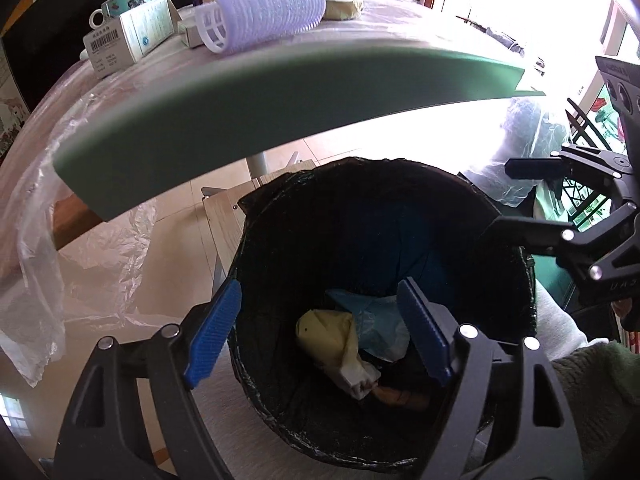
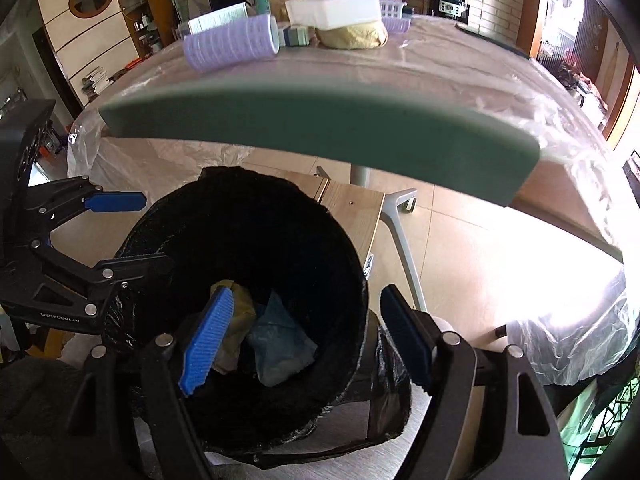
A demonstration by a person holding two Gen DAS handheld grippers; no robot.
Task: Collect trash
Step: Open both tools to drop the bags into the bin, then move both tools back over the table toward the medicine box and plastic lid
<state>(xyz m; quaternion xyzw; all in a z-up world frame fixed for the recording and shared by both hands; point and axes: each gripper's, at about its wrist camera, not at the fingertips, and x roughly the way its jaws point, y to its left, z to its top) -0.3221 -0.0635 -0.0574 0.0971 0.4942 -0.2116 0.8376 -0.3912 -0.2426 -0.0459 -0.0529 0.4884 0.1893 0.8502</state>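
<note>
Both your grippers hang over the trash bin (image 1: 360,208), lined w/ a black bag, lower centre of both views.

Left gripper (image 1: 320,332): jaws roughly half open, nothing btwn the blue pads, nothing held. In the right wrist view it shows at the left edge (image 2: 132,236), over the bin rim.

Right gripper (image 2: 304,340): also about half open, empty; one pad sits over the bin mouth, the other just outside the rim. In the left wrist view it's at the right edge (image 1: 516,204).

Trash is already in the bin bottom: a yellow wad (image 1: 328,332), a pale blue crumpled bag (image 1: 380,324) touching it.

Top of frame, on the green table (image 1: 240,96) under clear plastic sheet: lilac hair roller (image 1: 268,12), boxes (image 1: 128,36), a mug (image 1: 124,0), white foam block (image 2: 336,8).
</note>
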